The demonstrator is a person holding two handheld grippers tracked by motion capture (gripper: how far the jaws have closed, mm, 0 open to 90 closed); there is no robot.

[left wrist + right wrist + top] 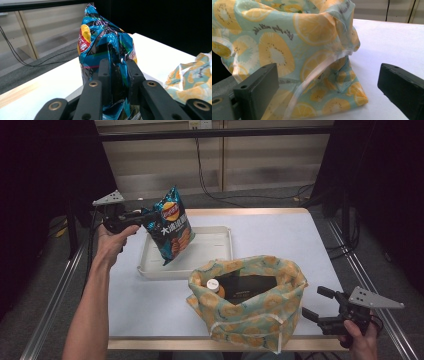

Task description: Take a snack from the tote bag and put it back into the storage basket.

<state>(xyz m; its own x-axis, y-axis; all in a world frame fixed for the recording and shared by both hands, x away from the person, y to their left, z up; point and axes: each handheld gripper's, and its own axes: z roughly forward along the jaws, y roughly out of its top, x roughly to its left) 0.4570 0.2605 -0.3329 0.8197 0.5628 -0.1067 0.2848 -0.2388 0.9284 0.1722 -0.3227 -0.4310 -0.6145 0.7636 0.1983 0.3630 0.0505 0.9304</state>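
Note:
A blue foil bag of crisps [171,226] hangs tilted over the white tray [215,237], its lower corner close to the tray floor. My left gripper [145,217] is shut on the bag's left edge; in the left gripper view the foil of the crisp bag [105,47] is pinched between the two black jaws of that gripper [117,75]. A cloth bag with a lemon print [252,307] stands open at the table's front, with a bottle with an orange body and white cap [214,285] and a dark box [247,287] inside. My right gripper [315,304] stands open just right of it, its jaws wide apart beside the cloth bag [294,50].
The white table [280,235] has a wooden edge strip along front and back. Metal rails [55,290] run along both sides. Cables [220,195] lie on the floor behind the table.

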